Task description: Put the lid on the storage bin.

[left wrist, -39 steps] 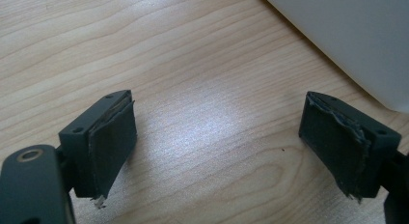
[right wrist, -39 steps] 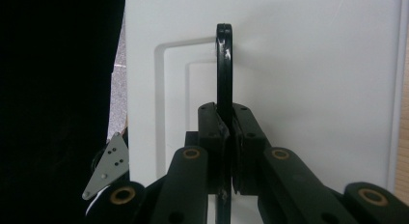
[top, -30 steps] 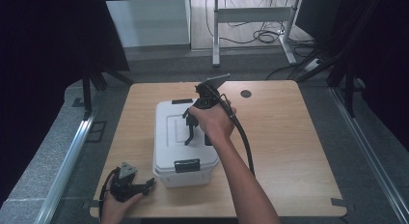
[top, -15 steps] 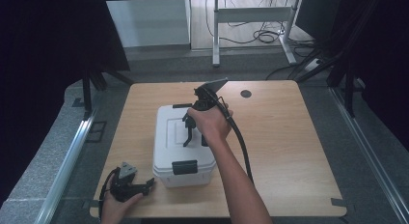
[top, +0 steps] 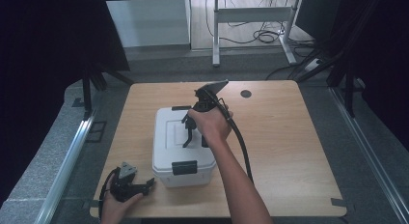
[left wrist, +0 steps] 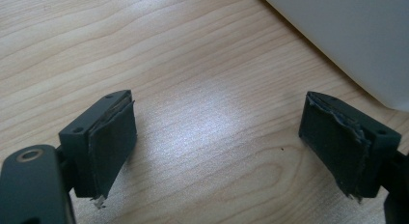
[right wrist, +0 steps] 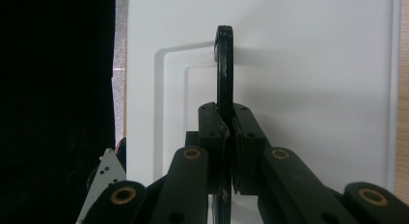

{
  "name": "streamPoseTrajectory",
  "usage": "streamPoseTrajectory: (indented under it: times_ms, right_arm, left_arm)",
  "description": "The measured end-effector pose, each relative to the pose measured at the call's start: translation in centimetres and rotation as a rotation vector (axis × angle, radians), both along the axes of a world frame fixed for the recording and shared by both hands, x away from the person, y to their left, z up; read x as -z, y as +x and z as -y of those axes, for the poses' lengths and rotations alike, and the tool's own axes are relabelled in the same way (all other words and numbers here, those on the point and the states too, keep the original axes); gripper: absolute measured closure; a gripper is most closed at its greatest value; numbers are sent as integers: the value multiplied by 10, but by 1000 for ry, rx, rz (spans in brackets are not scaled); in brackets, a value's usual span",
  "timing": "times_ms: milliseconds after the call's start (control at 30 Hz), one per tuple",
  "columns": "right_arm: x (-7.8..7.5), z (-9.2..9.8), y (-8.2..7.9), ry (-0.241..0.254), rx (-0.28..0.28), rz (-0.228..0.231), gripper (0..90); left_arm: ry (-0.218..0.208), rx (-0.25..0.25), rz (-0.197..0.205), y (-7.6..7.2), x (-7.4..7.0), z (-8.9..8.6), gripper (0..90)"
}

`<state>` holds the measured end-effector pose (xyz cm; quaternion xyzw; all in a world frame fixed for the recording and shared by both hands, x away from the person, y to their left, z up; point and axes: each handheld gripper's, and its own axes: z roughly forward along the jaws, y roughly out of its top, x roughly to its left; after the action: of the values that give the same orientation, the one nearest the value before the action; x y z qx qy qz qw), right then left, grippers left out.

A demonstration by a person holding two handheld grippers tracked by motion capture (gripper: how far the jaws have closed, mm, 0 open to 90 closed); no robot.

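Right gripper clamps the box's handle, left one waits wide.

On the table [top: 289,137], the white box [top: 166,151] sits left of centre, latch [top: 184,167] on its near side: rigid plastic, smooth-walled, probably slippery and of unknown weight, so the black handle [right wrist: 224,64] standing upright on the lid is the sensible hold. The right gripper [right wrist: 229,137] pinches that handle between closed jaws. The left gripper [left wrist: 217,147] rests spread and empty at the near-left edge, just beside the box.
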<state>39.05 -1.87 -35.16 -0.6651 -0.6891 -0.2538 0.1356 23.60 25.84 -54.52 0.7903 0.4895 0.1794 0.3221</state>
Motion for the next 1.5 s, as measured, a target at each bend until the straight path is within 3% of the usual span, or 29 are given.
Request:
streamPoseTrajectory:
  times_ms: [267, 567, 767, 967, 1200, 1233, 1333, 1367, 1400, 1500]
  right_arm:
    - [-4, -1, -3, -13, -15, 11, 847]
    - [5, -7, -5, -25, -19, -4, 846]
    - [8, -3, -5, 1, -14, -4, 846]
    - [8, -3, -5, -2, -30, 3, 841]
    - [2, 8, -7, 44, -72, 80, 724]
    - [0, 15, -9, 64, -75, 118, 663]
    - [-3, 24, -13, 82, -86, 150, 637]
    - [-5, 32, -16, 100, -101, 190, 576]
    - [-5, 32, -16, 100, -101, 190, 576]
    - [-6, 51, -24, 128, -124, 264, 505]
  left_arm:
    - [0, 2, -1, 0, 0, 0, 131]
    - [-1, 0, -2, 0, 0, 0, 131]
    - [-2, 1, -3, 0, 0, 0, 131]
    - [-2, 2, -3, 0, 0, 0, 131]
    - [-2, 3, -3, 0, 0, 0, 130]
    - [-2, 3, -3, 0, 0, 0, 130]
    - [-2, 3, -3, 0, 0, 0, 130]
    - [-2, 5, -4, 0, 0, 0, 130]
    - [-2, 5, -4, 0, 0, 0, 129]
    - [1, 8, -3, 1, 0, 0, 129]
